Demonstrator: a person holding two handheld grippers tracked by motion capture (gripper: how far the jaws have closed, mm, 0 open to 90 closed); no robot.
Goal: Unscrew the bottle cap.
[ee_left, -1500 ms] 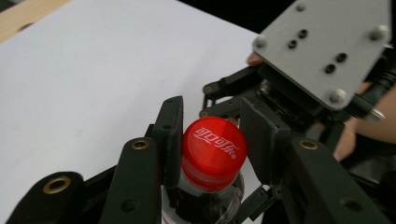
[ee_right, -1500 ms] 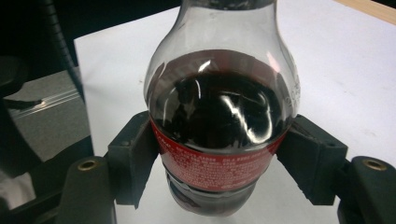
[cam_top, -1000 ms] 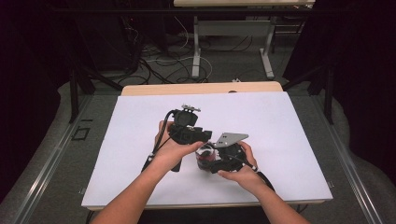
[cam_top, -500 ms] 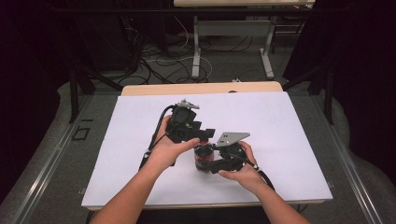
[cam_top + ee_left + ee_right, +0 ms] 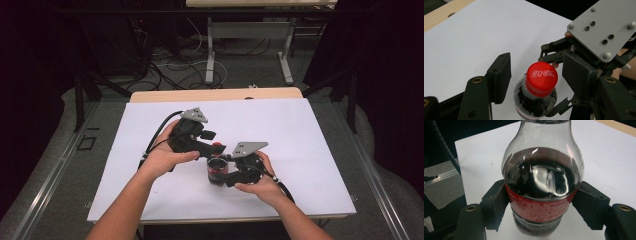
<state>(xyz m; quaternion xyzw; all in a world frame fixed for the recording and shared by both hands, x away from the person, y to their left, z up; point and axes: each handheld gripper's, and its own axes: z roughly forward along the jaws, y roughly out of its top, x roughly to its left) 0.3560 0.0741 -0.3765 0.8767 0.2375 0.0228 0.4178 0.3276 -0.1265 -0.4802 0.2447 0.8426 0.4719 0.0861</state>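
Black pads of my right gripper pinch the cola bottle, mid-table, near side. Left gripper jaws, just opening, straddle the red cap untouched. Centre them before squeezing to twist.

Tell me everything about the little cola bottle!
The bottle is small, clear plastic, and stands upright on the white table. Dark cola fills it up to the rounded shoulder. A red label with tiny white print wraps its middle, and a red cap with white writing is on its neck. The right gripper squeezes it at the label from both sides. The left gripper has just been opening; its pads stand either side of the cap without touching.
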